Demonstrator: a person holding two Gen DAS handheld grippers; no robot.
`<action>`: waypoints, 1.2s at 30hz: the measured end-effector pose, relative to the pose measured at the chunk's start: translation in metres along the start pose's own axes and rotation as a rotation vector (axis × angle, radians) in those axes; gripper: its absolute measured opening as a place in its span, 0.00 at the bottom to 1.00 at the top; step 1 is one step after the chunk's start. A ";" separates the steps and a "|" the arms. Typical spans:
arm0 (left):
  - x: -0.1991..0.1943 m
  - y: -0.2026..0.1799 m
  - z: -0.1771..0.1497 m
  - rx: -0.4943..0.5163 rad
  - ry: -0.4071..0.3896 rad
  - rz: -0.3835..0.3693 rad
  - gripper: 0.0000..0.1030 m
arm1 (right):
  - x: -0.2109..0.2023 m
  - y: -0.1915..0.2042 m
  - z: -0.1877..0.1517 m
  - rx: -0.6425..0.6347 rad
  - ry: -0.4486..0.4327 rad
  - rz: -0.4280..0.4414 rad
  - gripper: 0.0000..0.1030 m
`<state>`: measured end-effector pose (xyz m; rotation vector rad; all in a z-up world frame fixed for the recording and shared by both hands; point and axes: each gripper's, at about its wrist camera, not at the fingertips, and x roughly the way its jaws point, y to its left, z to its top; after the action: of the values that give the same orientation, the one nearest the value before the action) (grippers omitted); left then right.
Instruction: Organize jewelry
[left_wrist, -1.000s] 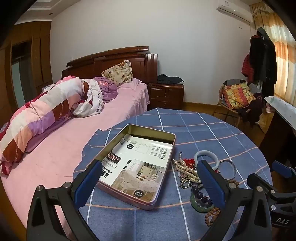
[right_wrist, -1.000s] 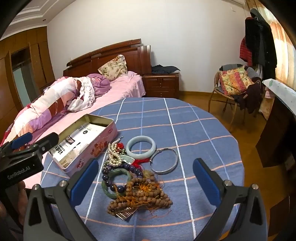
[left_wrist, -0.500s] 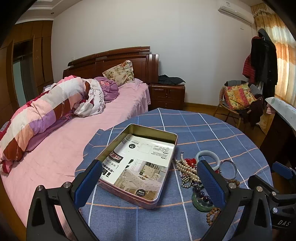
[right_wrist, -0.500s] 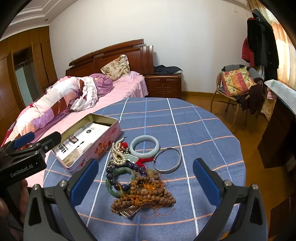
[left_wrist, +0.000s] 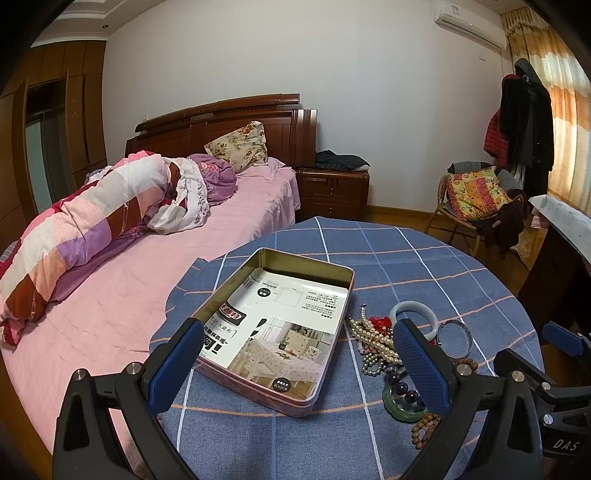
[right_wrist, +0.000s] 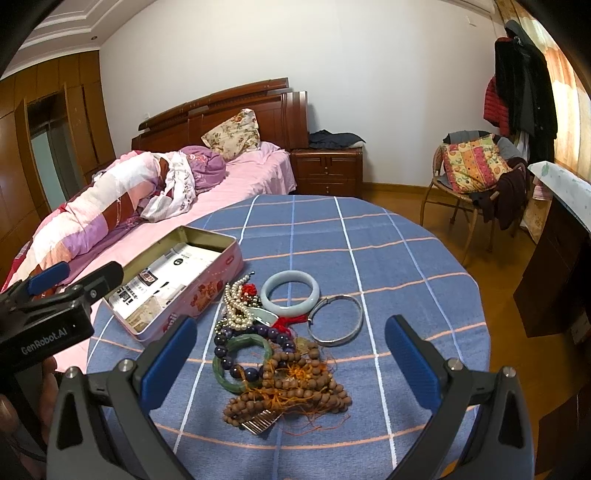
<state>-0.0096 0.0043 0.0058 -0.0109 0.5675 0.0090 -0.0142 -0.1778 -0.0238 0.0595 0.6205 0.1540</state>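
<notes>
On the round table's blue checked cloth (right_wrist: 406, 258), the jewelry pile sits dead ahead of the right gripper (right_wrist: 291, 354), at 12 o'clock between its wide-apart, empty jaws. Wooden bead strand (right_wrist: 291, 387) is nearest, then the green bangle (right_wrist: 240, 360) with dark purple beads, pearls (right_wrist: 236, 310), pale jade bangle (right_wrist: 290, 293) and silver bangle (right_wrist: 336, 319) at 1 o'clock. Open tin (right_wrist: 192, 280) lies at 10 o'clock, long axis running away leftward. Left gripper (left_wrist: 299, 363), jaws also apart and empty, frames the tin (left_wrist: 280, 325); the pile is at its 2 o'clock. Right arm is nearer the pile: my pick for the grasp.
</notes>
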 end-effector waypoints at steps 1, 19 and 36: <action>0.000 0.000 0.001 0.000 -0.001 -0.001 0.99 | 0.000 0.000 0.000 0.001 0.000 0.000 1.00; -0.002 -0.001 0.001 0.007 -0.009 0.002 0.99 | 0.000 0.006 0.001 -0.008 -0.001 0.010 1.00; 0.000 0.002 -0.002 0.004 -0.006 0.002 0.99 | 0.000 0.005 0.000 -0.007 0.000 0.012 1.00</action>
<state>-0.0108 0.0066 0.0045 -0.0069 0.5616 0.0098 -0.0145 -0.1725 -0.0230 0.0560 0.6198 0.1677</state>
